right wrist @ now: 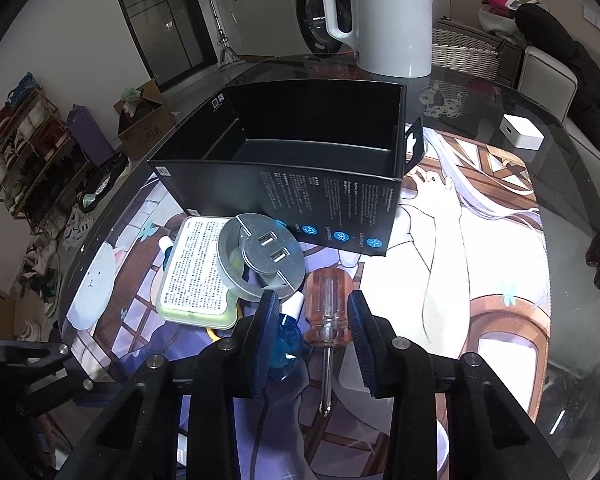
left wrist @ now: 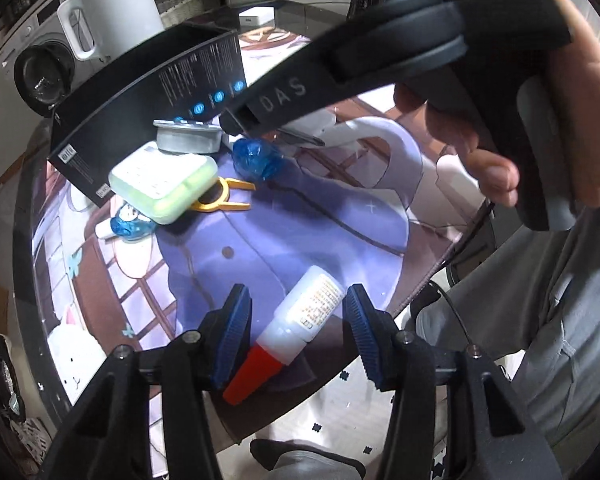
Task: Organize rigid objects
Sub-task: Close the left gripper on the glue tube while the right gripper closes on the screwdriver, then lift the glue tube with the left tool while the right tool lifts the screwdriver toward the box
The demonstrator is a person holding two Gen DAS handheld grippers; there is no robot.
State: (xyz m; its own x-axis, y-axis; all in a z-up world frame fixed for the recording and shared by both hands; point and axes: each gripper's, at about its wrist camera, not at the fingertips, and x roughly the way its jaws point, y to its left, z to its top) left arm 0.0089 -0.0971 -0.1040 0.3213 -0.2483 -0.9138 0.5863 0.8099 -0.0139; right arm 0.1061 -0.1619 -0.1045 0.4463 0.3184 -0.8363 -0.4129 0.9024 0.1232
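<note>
Left wrist view: left gripper partly open, astride a small white glue bottle with a red cap, lying on the printed mat near the table's near edge. Pads clear of the bottle on both sides; nothing held. Straddling stance suited, in all likelihood, to a pinch across the bottle's body.

Right wrist view: right gripper partly open, a screwdriver with a clear orange handle lying between the jaws, shaft toward the camera. No pad plainly pressing on the handle; no grip yet. Just left of the handle, a blue bottle, partly hidden behind the left jaw and close enough to be caught by it.

Far of both grippers: open black box, empty, presumably the destination for the loose items. Crowded against its near wall: a round metal socket plate resting on a pale green case, a yellow clip and a second blue bottle half under the case. Clustering beside the box in keeping with a sorting job barely begun.

Also shown: white kettle at the table's far side; small white cube at far right; the person's hand around the right gripper's handle, upper right of the left wrist view.
</note>
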